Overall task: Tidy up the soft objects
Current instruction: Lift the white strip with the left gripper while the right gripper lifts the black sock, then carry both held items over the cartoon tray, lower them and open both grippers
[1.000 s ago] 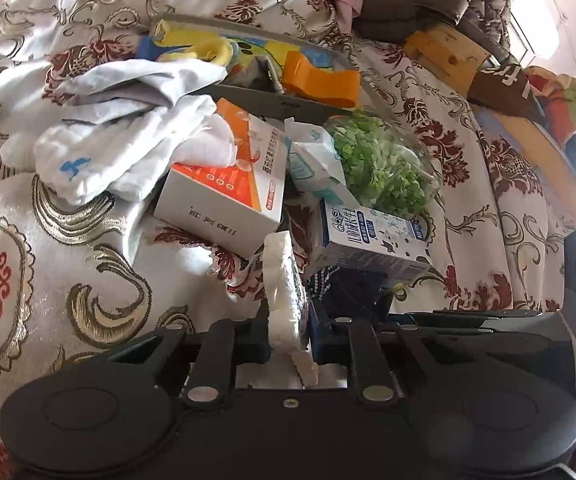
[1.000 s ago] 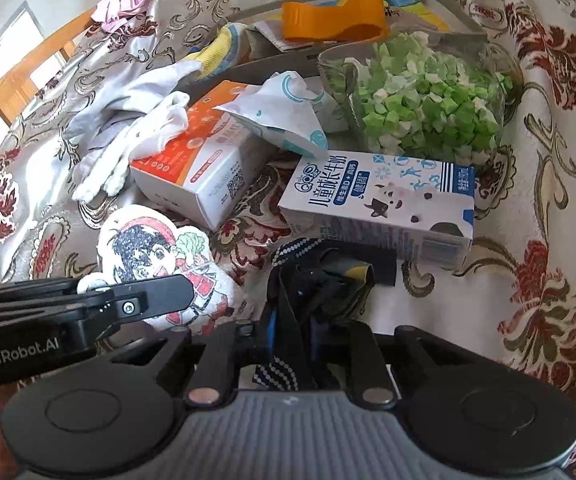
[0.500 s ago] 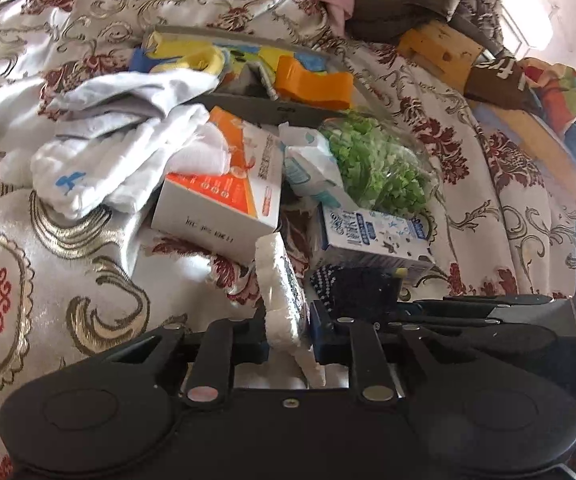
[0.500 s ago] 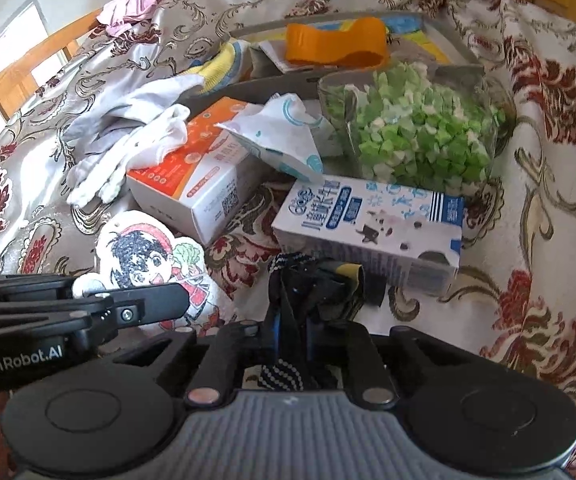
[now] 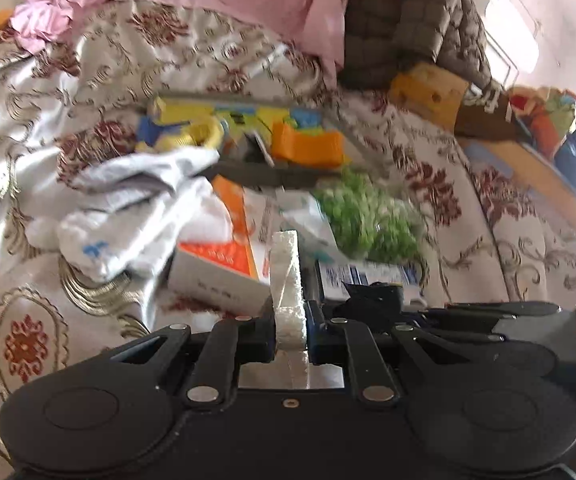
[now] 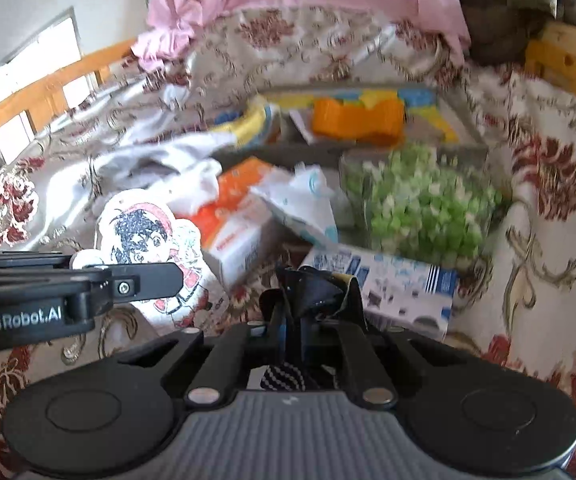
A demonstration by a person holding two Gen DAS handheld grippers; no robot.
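In the left wrist view, the left gripper [image 5: 290, 320] is clamped on a flat white plush pad [image 5: 286, 280], seen edge-on and standing upright between the jaws, above the floral bedspread [image 5: 28, 280]. Beyond it lie white gloves [image 5: 128, 232], an orange-and-white box [image 5: 224, 276], a bag of green cubes [image 5: 367, 224] and a grey tray [image 5: 272, 172] holding an orange piece [image 5: 307, 146]; the scene is motion-blurred. In the right wrist view, the right gripper [image 6: 292, 328] is pinched on a dark crumpled cloth [image 6: 311, 288] with a black-and-white patterned part below the jaws. To its left the left gripper's black arm crosses the plush pad's printed cartoon face [image 6: 148, 236]. A blue-and-white milk carton [image 6: 391, 284] lies just behind the cloth, with the green cubes beyond it.
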